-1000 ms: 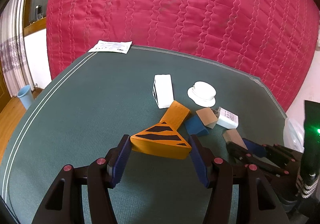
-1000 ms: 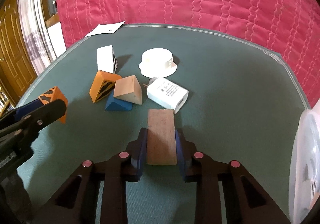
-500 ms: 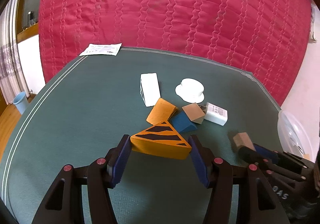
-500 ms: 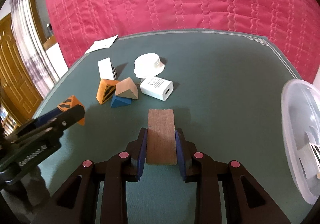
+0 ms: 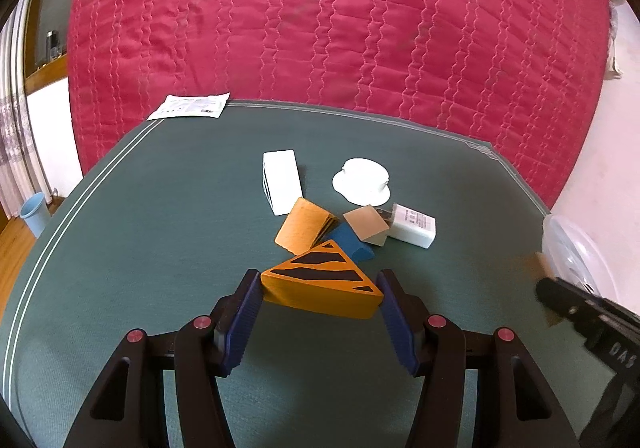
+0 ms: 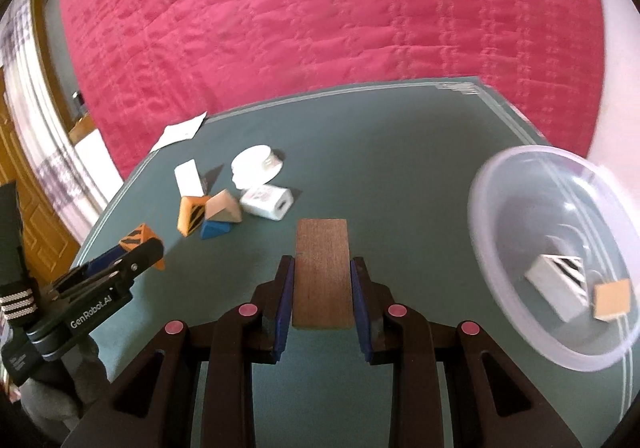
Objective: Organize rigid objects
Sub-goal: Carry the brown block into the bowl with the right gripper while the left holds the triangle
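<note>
My left gripper [image 5: 320, 296] is shut on an orange triangular block with black stripes [image 5: 320, 284], held above the green table [image 5: 160, 232]. My right gripper [image 6: 322, 288] is shut on a flat brown wooden block [image 6: 322, 272], held above the table to the left of a clear plastic bowl [image 6: 520, 312]. The bowl holds a white striped block [image 6: 560, 284] and a tan block [image 6: 612, 300]. On the table lie a second orange striped block [image 5: 304, 226], a blue wedge [image 5: 352, 244], a tan wedge [image 5: 366, 226], a white charger [image 5: 414, 226], a white box [image 5: 282, 180] and a white round lid [image 5: 362, 180].
A red quilted cover [image 5: 340, 20] hangs behind the table. A white paper sheet [image 5: 190, 106] lies at the far left corner. A blue bin [image 5: 34, 210] stands on the floor to the left. The bowl's rim [image 5: 576, 260] shows at the right edge of the left wrist view.
Both grippers have lifted and drawn back from the pile with their blocks. The right gripper has swung right, bringing the clear bowl into its view.
</note>
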### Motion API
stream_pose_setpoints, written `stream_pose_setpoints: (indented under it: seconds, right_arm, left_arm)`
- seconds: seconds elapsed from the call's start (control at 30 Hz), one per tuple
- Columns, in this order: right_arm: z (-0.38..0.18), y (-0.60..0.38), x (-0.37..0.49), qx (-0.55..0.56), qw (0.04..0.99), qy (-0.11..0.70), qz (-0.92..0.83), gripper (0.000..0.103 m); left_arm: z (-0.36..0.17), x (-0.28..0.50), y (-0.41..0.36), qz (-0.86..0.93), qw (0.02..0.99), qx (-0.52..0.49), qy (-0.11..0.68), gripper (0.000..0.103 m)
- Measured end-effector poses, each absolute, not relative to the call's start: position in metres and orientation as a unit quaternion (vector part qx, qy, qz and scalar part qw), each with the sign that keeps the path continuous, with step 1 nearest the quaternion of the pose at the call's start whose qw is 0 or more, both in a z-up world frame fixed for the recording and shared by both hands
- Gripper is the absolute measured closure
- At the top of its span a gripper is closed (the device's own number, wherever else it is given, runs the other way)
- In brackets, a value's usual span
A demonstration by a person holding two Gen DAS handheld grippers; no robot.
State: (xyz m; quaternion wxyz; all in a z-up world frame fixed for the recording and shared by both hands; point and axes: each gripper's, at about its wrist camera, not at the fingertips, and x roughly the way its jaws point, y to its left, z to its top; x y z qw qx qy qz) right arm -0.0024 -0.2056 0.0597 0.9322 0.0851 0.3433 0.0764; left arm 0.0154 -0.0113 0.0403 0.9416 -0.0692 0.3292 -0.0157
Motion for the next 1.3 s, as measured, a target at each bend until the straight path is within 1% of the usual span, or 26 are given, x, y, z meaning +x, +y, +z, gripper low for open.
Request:
stream_pose_setpoints:
  seconds: [0.3,0.67,1.1,1.17,1.3]
  right_arm:
    - [0.073,-0.262,-0.021,0.118,0.941,0.317,0.009,0.075]
    - [0.073,-0.325,-0.039,0.157,0.937,0.304,-0.073,0.075]
    - [0.064,-0.359,-0.037,0.176,0.931,0.297,-0.121,0.075]
    - [0.060,-0.361,-0.034,0.169,0.930,0.296,-0.135,0.073]
    - [0.053,-0.368,-0.032,0.172,0.927,0.301,-0.141,0.072]
  left_arm:
    - [0.040,0.014,-0.017,-0.019,0.942,-0.061,0.329,0.042]
    - [0.039,0.012,-0.025,-0.027,0.942,-0.050,0.330,0.042]
    - [0.040,0.013,-0.029,-0.036,0.941,-0.047,0.333,0.042]
    - [0.039,0.013,-0.029,-0.039,0.940,-0.050,0.337,0.042]
    - [0.039,0.013,-0.031,-0.043,0.938,-0.050,0.340,0.042]
